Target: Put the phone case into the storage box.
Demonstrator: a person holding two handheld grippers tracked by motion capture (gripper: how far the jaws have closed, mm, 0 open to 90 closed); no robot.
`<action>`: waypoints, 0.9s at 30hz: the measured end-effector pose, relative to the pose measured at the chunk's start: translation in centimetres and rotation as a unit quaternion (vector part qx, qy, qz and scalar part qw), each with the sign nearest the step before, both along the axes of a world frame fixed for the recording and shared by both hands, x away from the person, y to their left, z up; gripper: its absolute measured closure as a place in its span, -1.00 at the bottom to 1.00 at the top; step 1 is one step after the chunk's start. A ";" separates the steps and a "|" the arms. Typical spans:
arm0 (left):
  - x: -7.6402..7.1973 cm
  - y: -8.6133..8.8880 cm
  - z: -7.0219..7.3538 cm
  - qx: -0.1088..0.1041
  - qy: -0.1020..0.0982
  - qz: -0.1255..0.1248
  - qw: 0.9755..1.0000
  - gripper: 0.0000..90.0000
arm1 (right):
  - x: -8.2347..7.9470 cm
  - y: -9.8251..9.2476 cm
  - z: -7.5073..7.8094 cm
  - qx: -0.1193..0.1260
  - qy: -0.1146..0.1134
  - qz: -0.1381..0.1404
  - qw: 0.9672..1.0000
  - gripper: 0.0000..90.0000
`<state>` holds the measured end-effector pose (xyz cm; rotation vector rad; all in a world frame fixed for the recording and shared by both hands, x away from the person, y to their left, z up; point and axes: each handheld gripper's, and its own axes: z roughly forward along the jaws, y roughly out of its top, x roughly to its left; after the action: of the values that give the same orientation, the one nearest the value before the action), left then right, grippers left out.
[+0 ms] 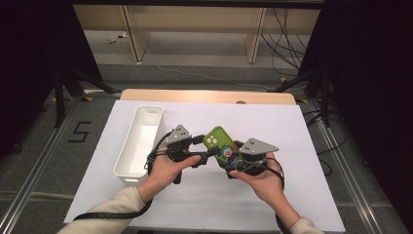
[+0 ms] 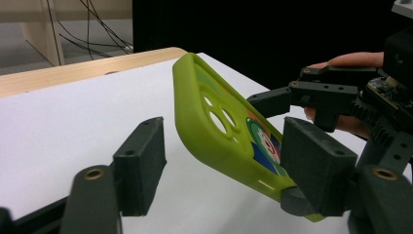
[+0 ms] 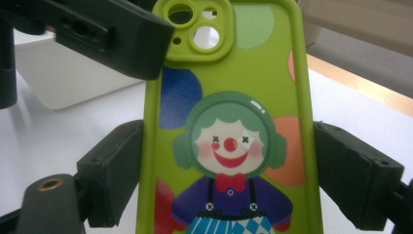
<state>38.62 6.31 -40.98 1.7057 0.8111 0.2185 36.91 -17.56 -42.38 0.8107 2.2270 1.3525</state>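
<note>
Black jaws of the right gripper stand nearest the lens in the right gripper view, one pad against each long edge of the green phone case; the clamp across the width keeps the case lifted off the white table sheet, with its printed clown back and camera cut-out turned toward the high view. Gripping the lower half leaves the upper half free, which is judged to be the reason for this hold: it offers a clear end to the other tool. From the opposite side, the left gripper straddles that free end at a middling width; one pad appears to meet the case's lower edge, while the other pad stands clear of it, so no grip is made yet. Outward from the pair, the case hangs between both hands above the middle of the sheet. Farther left lies the white bin, open-topped and near the left hand, a likely destination for the case.
</note>
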 end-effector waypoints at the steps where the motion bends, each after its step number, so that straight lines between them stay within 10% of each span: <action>1: 0.1 0.0 0.0 -0.002 0.001 -0.001 1.000 -0.19 | 0.0 0.0 0.0 0.001 -0.001 0.000 1.000 -0.63; 27: 0.5 -0.2 -0.6 -0.038 0.015 -0.002 0.999 0.33 | 0.0 0.3 -0.1 -0.002 -0.001 0.007 1.000 -0.63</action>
<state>39.11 6.12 -41.62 1.6430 0.8268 0.1576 36.90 -17.23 -42.50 0.7931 2.2382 1.3536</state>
